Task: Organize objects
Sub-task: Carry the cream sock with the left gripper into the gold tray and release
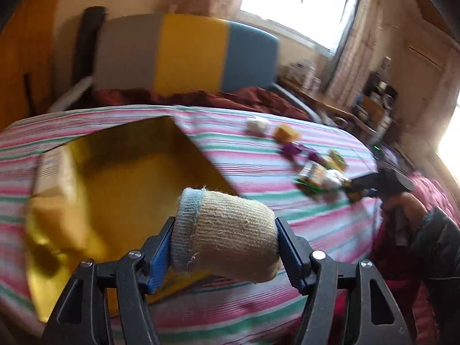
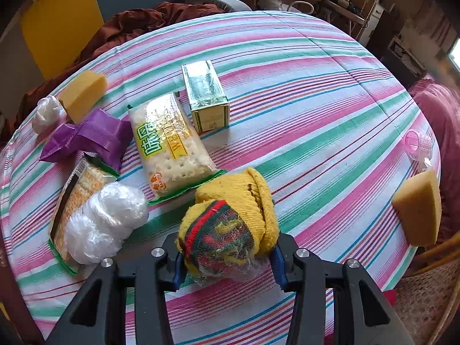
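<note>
Sorting looks barely begun: the yellow box (image 1: 120, 178) near the bed's left edge seems nearly empty, and about 9 items lie mid-bed. The left gripper (image 1: 224, 243), jaws clenched on a beige sock roll (image 1: 230, 233), hangs beside the box; the right gripper (image 2: 227, 256), angled steeply down, clamps a yellow sock roll (image 2: 230, 218).

Beyond my striped bedspread (image 1: 258, 155) stands a grey, yellow and blue headboard (image 1: 187, 54); right of it, a bright window (image 1: 296, 3).
</note>
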### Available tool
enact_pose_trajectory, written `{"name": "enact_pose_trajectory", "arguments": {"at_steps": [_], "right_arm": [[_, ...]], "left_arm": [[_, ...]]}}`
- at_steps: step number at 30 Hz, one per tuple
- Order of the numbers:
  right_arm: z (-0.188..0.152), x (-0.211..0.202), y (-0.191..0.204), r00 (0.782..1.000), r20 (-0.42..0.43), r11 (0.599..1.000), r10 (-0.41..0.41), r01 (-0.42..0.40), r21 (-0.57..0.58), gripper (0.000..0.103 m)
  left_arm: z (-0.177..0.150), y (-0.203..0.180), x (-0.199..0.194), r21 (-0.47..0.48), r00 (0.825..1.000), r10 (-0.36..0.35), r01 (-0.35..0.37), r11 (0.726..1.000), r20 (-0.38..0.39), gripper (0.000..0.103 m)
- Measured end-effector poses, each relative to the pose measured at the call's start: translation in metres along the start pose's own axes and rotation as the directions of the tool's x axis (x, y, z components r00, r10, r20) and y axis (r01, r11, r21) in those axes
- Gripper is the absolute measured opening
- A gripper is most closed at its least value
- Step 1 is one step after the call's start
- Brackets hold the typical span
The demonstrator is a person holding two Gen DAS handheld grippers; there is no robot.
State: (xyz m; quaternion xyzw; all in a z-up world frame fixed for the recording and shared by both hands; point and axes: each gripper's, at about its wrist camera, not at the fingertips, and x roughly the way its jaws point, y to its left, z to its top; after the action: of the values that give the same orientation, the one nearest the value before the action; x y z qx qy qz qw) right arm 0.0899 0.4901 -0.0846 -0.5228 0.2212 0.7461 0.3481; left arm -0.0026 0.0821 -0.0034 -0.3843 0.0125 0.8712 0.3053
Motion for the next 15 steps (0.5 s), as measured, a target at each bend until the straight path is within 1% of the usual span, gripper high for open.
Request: {"name": "enact_pose_trajectory", "arguments": {"at_steps": [2,3,7,9,12,15], "right_arm": [[0.000,0.000,0.001,1.000,0.002,1.000,-0.004,0.004,-0.008,0.047],[-0.001,-0.001,0.003,1.000,0.002,1.000,-0.006,0.006,-0.012,0.047],[-0.002,-0.002,0.005,1.000,0.004,1.000,-0.012,0.012,-0.021,0.047],[-0.001,0.000,0.004,1.000,0.006,1.000,-0.013,0.013,-0.025,0.047],[-0.002,-0.001,0.005,1.000,0.007,0.999,-0.017,0.018,-0.028,0.047],[-0.005,-0.003,0.008,1.000,0.011,0.999,-0.026,0.026,-0.036,0.047]], "left_arm": [[-0.004,0.024,-0.013,-0.025,0.997,0.077,-0.077,0.997,0.017,0.067],[-0.007,0.036,-0.018,-0.039,0.993,0.120,-0.119,0.992,0.020,0.067],[-0.019,0.077,-0.027,-0.103,0.974,0.228,-0.226,0.969,0.008,0.067],[-0.025,0.091,-0.027,-0.130,0.965,0.262,-0.260,0.957,-0.004,0.067],[-0.032,0.103,-0.025,-0.149,0.955,0.295,-0.294,0.944,-0.018,0.067],[-0.037,0.110,-0.022,-0.161,0.953,0.301,-0.302,0.940,-0.033,0.067]]}}
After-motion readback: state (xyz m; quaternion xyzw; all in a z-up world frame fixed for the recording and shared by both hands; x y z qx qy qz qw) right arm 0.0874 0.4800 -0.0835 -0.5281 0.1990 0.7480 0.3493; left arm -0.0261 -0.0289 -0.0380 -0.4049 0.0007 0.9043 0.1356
